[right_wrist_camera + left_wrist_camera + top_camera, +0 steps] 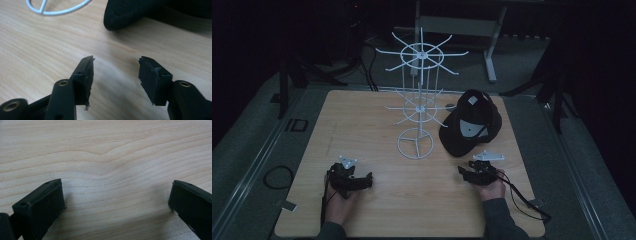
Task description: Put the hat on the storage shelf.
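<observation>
Nearest the person, two hands rest on a wooden table [362,130], each holding a black gripper. The left gripper [362,181] lies at the near left, jaws spread wide over bare wood and holding nothing. The right gripper [467,173] lies at the near right, jaws parted and empty. Just beyond it sits a black cap [472,125], upside down, a white label inside. Left of the cap stands a white wire rack [419,95], its hooks bare.
</observation>
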Demonstrator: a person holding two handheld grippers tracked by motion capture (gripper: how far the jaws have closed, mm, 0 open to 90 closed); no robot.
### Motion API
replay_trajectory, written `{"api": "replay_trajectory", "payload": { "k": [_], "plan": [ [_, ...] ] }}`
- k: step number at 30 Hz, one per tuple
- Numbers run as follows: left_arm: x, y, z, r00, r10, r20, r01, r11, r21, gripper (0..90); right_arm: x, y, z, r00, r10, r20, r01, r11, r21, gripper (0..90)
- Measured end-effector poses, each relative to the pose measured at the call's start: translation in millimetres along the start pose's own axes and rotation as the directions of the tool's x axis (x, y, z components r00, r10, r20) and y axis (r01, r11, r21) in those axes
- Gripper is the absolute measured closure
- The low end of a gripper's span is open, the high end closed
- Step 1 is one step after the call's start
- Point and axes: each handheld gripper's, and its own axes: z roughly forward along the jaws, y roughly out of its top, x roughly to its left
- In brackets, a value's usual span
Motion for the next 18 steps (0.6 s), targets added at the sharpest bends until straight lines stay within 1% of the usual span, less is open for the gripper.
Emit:
{"api": "replay_trajectory", "payload": {
  "k": [3,6,9,11,12,13,16,18],
  "plan": [
    [0.0,0.0,0.0,1.0,0.0,0.0,0.0,1.0,0.0,0.2,-1.6,3.1,0.1,0.9999,0.008,0.008,-0.008,1.0,-0.02,48.8],
    [0.0,0.0,0.0,1.0,0.0,0.0,0.0,1.0,0.0,0.2,-2.4,7.6,1.2,0.9999,0.003,0.016,-0.002,0.999,-0.039,51.6],
    [0.0,0.0,0.0,1.0,0.0,0.0,0.0,1.0,0.0,0.2,-1.6,12.8,4.2,0.9999,0.017,0.004,-0.016,0.998,-0.055,53.0],
    [0.0,0.0,0.0,1.0,0.0,0.0,0.0,1.0,0.0,0.2,-2.2,15.6,8.3,0.9994,0.035,-0.001,-0.035,0.997,-0.064,55.1],
    [0.0,0.0,0.0,1.0,0.0,0.0,0.0,1.0,0.0,0.2,-2.2,15.6,8.3,0.9994,0.035,-0.001,-0.035,0.997,-0.064,55.1],
    [0.0,0.0,0.0,1.0,0.0,0.0,0.0,1.0,0.0,0.2,-4.3,18.1,12.8,0.9975,0.069,-0.012,-0.07,0.994,-0.082,60.5],
    [0.0,0.0,0.0,1.0,0.0,0.0,0.0,1.0,0.0,0.2,-6.2,21.5,14.0,0.9918,0.125,-0.029,-0.127,0.986,-0.105,65.6],
    [0.0,0.0,0.0,1.0,0.0,0.0,0.0,1.0,0.0,0.2,-7.6,24.0,13.5,0.9891,0.139,-0.048,-0.144,0.982,-0.119,68.4]
  ]
}}
